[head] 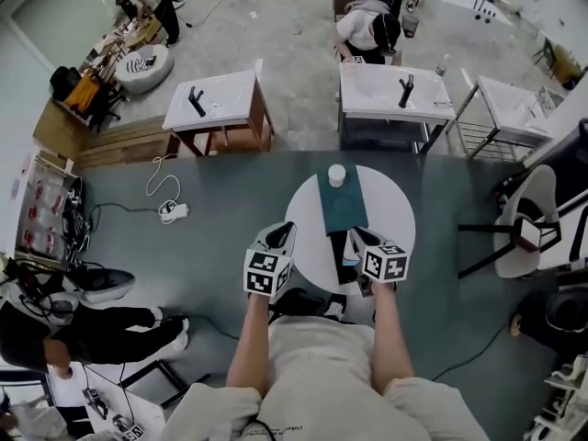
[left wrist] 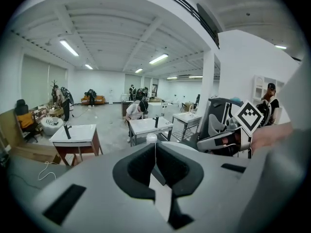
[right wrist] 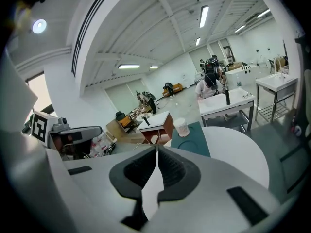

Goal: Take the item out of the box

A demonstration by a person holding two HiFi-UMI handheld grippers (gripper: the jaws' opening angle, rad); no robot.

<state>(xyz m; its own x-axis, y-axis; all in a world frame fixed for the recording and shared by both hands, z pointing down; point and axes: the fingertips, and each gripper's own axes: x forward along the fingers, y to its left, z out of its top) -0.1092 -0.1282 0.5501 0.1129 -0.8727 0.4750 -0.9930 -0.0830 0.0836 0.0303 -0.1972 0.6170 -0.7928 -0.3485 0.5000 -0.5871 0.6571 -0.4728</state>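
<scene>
Approach step: my left gripper (head: 278, 237) and right gripper (head: 355, 243) hover by the round white bench (head: 397, 217), fingers pressed together and empty, so next I must spread them and reach to the small white ribbed cylinder (head: 336, 175) on the far end of the flat dark teal box (head: 342, 208).

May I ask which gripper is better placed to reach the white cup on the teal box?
Probably the right gripper: it is beside the teal box, with the white cup ahead in its view. The left gripper sits further off, at the table rim. Both are shut.
</scene>
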